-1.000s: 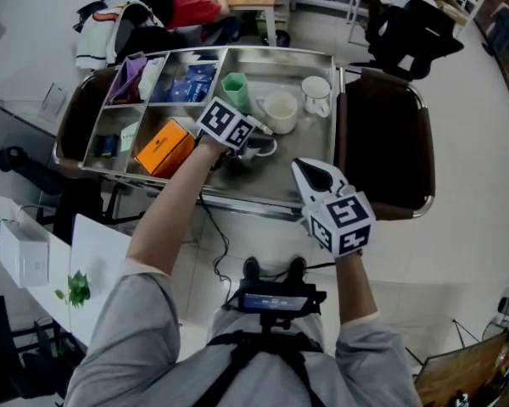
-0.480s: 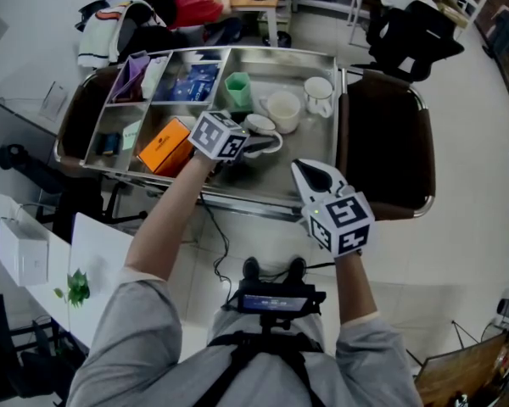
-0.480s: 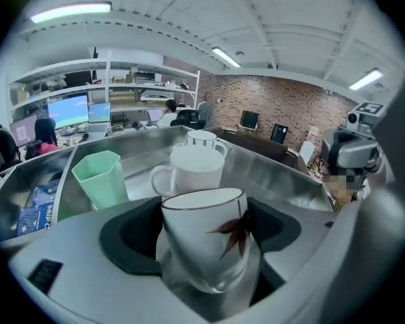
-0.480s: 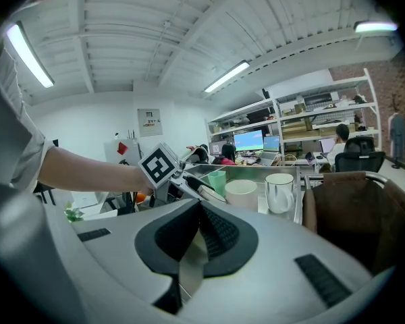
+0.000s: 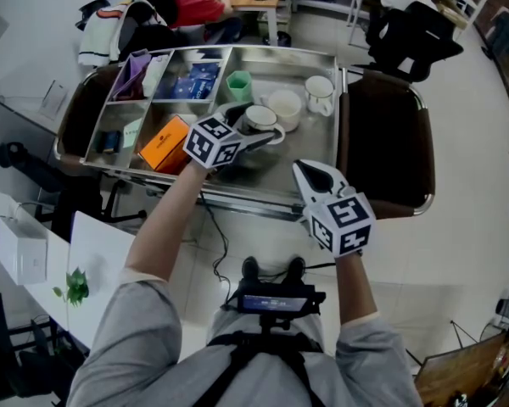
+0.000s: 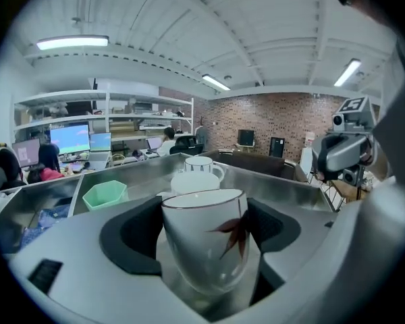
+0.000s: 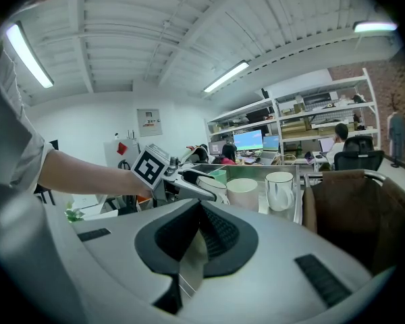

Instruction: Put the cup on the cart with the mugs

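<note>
Cup: white, red leaf print, clamped between the jaws of the left gripper, leaning a bit. It is over the steel tray of the cart, inside the rim, just beside the mugs. The wide white mug is at 2 o'clock from it and the handled mug further out on the same line. Green cup at 11 o'clock, orange box at 8 o'clock in the divided bins. Right gripper at 5 o'clock from the cup, near the cart's front edge, jaws pressed together with nothing between them, idle.

Progress: late stage, I'd say. The cup is already at the mug group, in the right section of the tray. Left to do: set it down upright, let go, back the gripper off.

Unclear: the cup's base is hidden by the gripper body in the left gripper view and by the marker cube and jaws in the head view, so I can't tell if it touches the tray or hangs above it. Cup handle not visible in the left gripper view. Whether the cup touches the wide mug: can't tell. Bin contents mostly too small to name.
</note>
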{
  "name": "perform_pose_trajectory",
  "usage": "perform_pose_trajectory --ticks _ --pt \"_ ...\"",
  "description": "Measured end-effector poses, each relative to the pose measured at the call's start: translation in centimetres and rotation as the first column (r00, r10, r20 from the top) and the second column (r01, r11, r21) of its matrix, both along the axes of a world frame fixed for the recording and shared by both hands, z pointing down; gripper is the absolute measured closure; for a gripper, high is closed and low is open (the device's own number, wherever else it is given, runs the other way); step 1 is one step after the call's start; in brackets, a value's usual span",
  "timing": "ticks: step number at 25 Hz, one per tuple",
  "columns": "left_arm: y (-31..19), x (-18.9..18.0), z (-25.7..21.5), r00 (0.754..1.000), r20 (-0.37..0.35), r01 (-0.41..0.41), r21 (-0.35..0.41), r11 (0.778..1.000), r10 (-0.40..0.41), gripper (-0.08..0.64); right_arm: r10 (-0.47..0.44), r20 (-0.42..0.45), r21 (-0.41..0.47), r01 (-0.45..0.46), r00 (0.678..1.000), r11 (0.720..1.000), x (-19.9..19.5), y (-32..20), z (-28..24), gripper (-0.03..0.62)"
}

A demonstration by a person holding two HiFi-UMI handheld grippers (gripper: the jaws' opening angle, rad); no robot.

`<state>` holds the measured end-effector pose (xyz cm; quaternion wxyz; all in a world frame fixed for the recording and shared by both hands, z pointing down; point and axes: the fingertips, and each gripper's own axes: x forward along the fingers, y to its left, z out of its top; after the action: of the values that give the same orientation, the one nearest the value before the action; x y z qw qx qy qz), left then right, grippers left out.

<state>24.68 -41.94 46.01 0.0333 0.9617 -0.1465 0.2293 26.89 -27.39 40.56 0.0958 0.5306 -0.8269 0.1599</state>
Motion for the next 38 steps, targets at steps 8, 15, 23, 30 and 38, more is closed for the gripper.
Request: perform_pose_trajectory --ticks 8,15,23,30,38 --pt "-3.1 -1.2 -0.8 0.978 -0.067 0.2 0.035 0.979 -0.197 0.16 -0.005 -0.003 -0.001 0.005 1.0 1.0 -0.1 0.3 -0.1 0.595" --pt "-5.4 -2.3 -0.4 0.934 -0.069 0.355 0.035 0.934 -0.352 0.16 -0.014 -0.006 0.002 0.014 1.0 1.0 -0.4 0.2 -0.2 0.595" --pt "-6.4 -2.5 0.1 0.916 -0.069 0.398 0.025 0.917 -0.395 0.16 -0.02 -0.004 -0.002 0.02 1.0 1.0 -0.5 0.1 0.0 0.595" --pt "-6.7 -2.4 1.3 0.913 -0.038 0.408 0.01 0.913 -0.407 0.16 -0.022 0.0 -0.005 0.022 1.0 1.0 -0.5 0.1 0.0 0.595" --pt "-6.5 -2.1 2.1 0.92 0.004 0.392 0.001 0.92 -0.392 0.158 -0.02 0.004 -0.005 0.02 1.0 1.0 -0.3 -0.1 0.1 0.595"
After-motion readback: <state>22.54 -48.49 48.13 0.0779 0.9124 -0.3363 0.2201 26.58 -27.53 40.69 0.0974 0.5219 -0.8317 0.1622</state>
